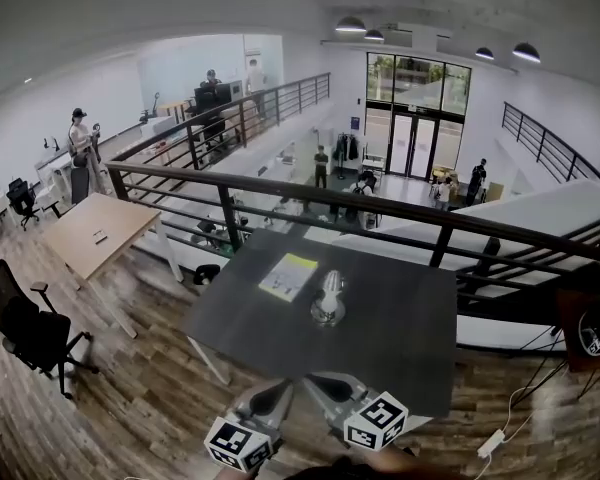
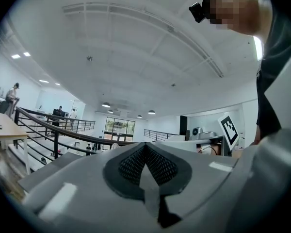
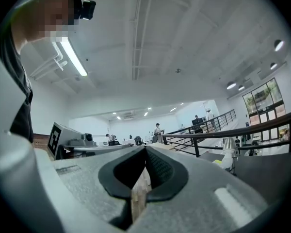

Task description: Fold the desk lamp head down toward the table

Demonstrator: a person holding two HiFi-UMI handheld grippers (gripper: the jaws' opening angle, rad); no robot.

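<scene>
A small silver desk lamp (image 1: 329, 298) stands upright near the middle of the dark grey table (image 1: 400, 338); its head points up. In the right gripper view the lamp (image 3: 228, 152) shows at the right, well beyond the jaws. My left gripper (image 1: 278, 390) and right gripper (image 1: 317, 381) hover side by side at the table's near edge, short of the lamp, with their tips angled toward each other. The left gripper (image 2: 145, 145) has its jaws closed together with nothing between them. The right gripper (image 3: 145, 148) is likewise shut and empty.
A yellow and white paper (image 1: 288, 276) lies on the table left of the lamp. A dark metal railing (image 1: 280, 193) runs behind the table over a lower floor. A light wooden table (image 1: 95, 230) and a black office chair (image 1: 30, 328) stand at the left. A white plug (image 1: 490, 443) lies on the floor at the right.
</scene>
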